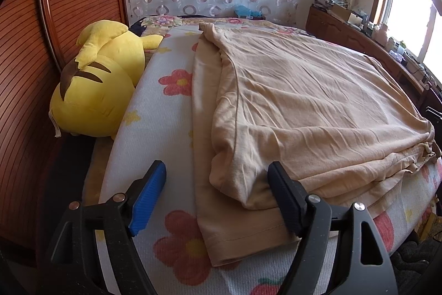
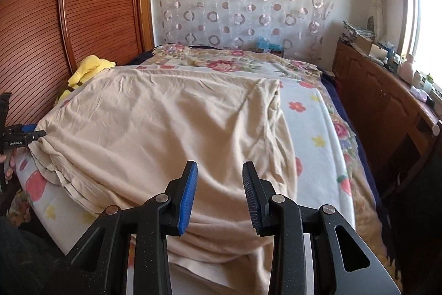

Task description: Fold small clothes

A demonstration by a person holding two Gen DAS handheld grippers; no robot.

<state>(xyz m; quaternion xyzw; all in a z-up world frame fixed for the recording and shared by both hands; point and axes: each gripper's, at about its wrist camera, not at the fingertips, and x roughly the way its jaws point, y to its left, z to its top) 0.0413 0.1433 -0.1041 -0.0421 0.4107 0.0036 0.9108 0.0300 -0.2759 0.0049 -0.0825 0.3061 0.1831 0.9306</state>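
A beige garment (image 1: 304,107) lies spread on the bed, with its side parts folded inward over the body. It also shows in the right wrist view (image 2: 154,129). My left gripper (image 1: 216,184) is open, its jaws wide apart over the garment's near left corner and a folded sleeve. My right gripper (image 2: 219,184) is open and holds nothing, just above the garment's near edge. The left gripper shows at the far left of the right wrist view (image 2: 25,133), at the garment's bunched corner.
The bed has a white blanket with red and yellow flowers (image 1: 176,245). A yellow plush toy (image 1: 96,79) lies at the bed's left side against a wooden panel wall (image 1: 25,73). A wooden cabinet with clutter (image 2: 386,90) runs along the right under a window.
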